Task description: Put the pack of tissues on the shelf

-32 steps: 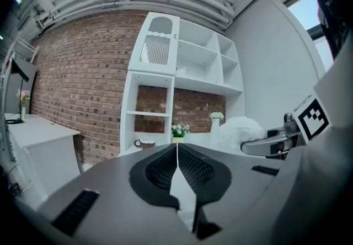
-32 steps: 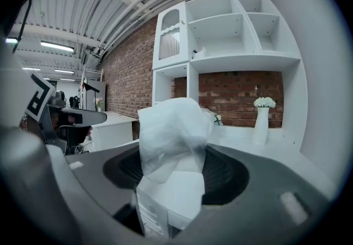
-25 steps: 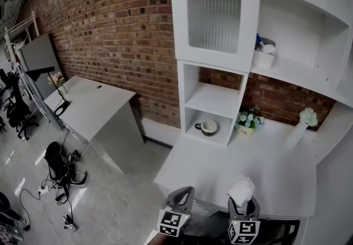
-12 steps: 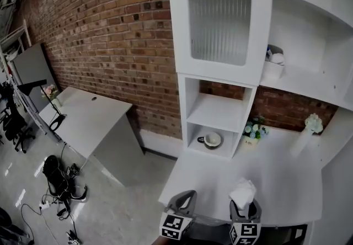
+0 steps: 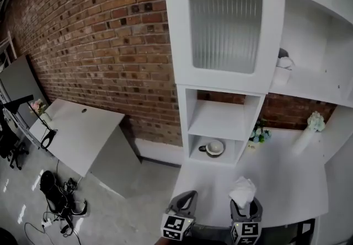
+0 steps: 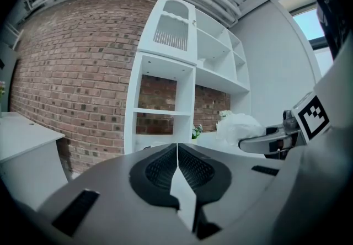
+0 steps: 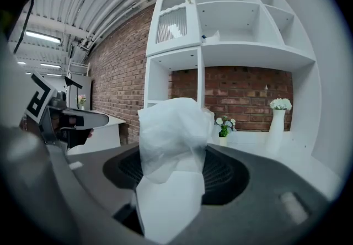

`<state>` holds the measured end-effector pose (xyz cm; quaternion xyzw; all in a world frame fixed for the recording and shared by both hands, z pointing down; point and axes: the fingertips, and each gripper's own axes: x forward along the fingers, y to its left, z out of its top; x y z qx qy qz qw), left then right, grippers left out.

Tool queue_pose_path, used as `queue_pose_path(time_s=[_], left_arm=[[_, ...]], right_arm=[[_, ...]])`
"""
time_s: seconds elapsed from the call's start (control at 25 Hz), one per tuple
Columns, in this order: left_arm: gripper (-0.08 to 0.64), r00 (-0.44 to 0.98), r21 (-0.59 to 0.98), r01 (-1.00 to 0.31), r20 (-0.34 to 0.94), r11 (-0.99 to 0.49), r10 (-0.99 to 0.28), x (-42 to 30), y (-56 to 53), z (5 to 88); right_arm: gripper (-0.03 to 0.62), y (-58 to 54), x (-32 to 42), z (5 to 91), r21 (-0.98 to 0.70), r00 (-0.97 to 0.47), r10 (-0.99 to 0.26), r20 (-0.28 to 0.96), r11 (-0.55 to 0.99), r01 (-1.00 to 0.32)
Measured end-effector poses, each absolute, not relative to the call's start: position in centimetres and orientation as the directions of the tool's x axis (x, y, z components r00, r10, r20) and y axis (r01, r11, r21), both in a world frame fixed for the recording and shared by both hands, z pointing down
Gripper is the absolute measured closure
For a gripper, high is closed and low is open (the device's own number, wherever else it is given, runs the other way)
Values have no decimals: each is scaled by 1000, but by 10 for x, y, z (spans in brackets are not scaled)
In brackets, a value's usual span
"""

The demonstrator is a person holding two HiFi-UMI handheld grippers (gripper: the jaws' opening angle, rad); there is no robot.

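My right gripper (image 5: 245, 204) is shut on a white pack of tissues (image 5: 242, 189), whose crinkled top sticks up between the jaws (image 7: 172, 128). My left gripper (image 5: 184, 203) is shut with nothing in it; its pads meet (image 6: 177, 155). Both hang over the near edge of the white counter (image 5: 276, 172). The white shelf unit (image 5: 220, 117) rises ahead against the brick wall, with open cubbies below a ribbed-glass door (image 5: 223, 26) and open shelves (image 5: 314, 86) to the right.
A cup on a saucer (image 5: 212, 148) sits in the lowest cubby. A small flower pot (image 5: 257, 136) and a white vase (image 5: 309, 131) stand on the counter. A white container (image 5: 282, 70) rests on the upper shelf. A white desk (image 5: 77, 131) stands at the left.
Both grippers and the head view have moved closer to the shelf unit, which now looms larger. The tissue pack stays clamped in the right gripper.
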<state>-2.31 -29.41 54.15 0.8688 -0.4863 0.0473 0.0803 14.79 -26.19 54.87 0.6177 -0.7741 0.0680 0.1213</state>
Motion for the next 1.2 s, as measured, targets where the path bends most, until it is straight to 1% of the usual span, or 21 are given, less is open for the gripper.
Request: queue_pose_path(time_s=[0.16,0.32,0.56,0.76,1.04,1.2], left_arm=[[548,549,81,-835,164,-544,-819,-35,-312,543],[548,564,87,-825,179,-558,-806,-51,-329,550],[548,578,98,-816,163,-570,-800,-64,-349,544],[548,578,104,-816,185,-569,-795,-70,-358,549],[548,615,114,-788,178,-605,-768,-62,-365,545],[548,595,112,-803,188,-585,-781,-66,-373,547]], right_arm=[[314,-279,138,544,49,-172,-948,268,192,-980],[314,-304,126,534,52,-157,-959,236,174,-983],[313,-347,111,496,96,-163,-969,187,184,-978],[311,-387,105,461,92,-169,-977,129,181,-979],[310,-443,105,428,113,-165,-979,120,178,-977],[310,-466,105,421,113,-158,-980,125,172,-979]])
